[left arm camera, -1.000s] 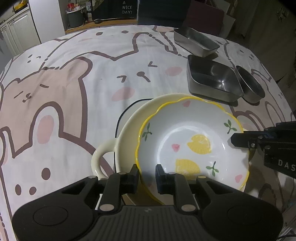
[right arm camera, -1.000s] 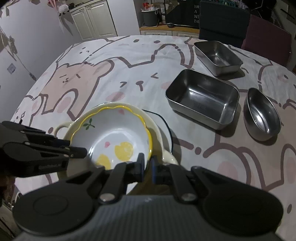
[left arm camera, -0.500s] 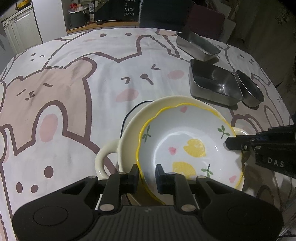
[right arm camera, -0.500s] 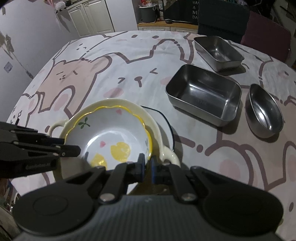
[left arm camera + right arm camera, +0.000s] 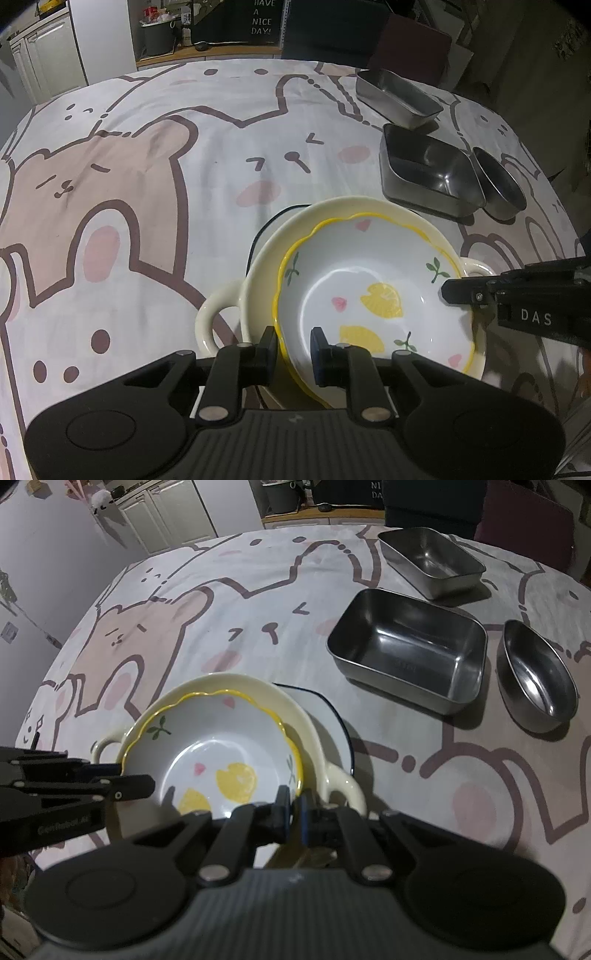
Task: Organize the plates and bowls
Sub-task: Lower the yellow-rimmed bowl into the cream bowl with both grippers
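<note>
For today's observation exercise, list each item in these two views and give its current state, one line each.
Lemon-patterned yellow-rimmed bowl: nested in the cream bowl, gripped on both sides.
Cream two-handled ceramic bowl: upright on a plate.
Blue-rimmed white plate: flat, underneath.
Large rectangular steel tray: upright, empty.
Small rectangular steel tray: upright, empty.
Oval steel dish: upright, empty.
Left tool: clamping the rim.
Right tool: clamping the rim.
</note>
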`<act>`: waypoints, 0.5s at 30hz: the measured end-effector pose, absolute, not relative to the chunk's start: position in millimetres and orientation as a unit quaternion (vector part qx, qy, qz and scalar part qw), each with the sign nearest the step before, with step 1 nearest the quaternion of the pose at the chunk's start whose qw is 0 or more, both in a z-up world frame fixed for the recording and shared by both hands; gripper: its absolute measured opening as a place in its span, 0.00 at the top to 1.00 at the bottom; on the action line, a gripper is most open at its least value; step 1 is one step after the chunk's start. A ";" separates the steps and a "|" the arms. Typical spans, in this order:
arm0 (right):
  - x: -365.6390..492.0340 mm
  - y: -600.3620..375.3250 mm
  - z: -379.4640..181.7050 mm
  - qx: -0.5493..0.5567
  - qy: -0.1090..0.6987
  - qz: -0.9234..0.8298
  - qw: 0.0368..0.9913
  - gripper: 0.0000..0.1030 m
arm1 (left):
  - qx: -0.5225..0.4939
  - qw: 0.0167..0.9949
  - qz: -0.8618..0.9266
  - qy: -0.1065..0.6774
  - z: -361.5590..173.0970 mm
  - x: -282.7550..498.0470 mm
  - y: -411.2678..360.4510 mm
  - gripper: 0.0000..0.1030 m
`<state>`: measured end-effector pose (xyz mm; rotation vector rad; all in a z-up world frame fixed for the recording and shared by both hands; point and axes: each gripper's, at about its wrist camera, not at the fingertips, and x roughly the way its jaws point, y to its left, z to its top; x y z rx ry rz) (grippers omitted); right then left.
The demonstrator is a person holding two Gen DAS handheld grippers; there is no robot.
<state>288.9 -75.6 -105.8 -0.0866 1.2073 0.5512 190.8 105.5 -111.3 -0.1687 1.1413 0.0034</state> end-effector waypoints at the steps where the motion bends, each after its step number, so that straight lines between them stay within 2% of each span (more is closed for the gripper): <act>1: 289.1 -75.5 -106.0 -0.040 0.561 0.255 0.787 0.93 | -0.080 0.838 0.001 0.539 -111.3 190.9 105.3 0.80; 15: 289.0 -74.5 -106.6 -0.038 0.566 0.250 0.784 0.92 | -0.079 0.838 0.003 0.539 -110.2 190.2 105.4 0.80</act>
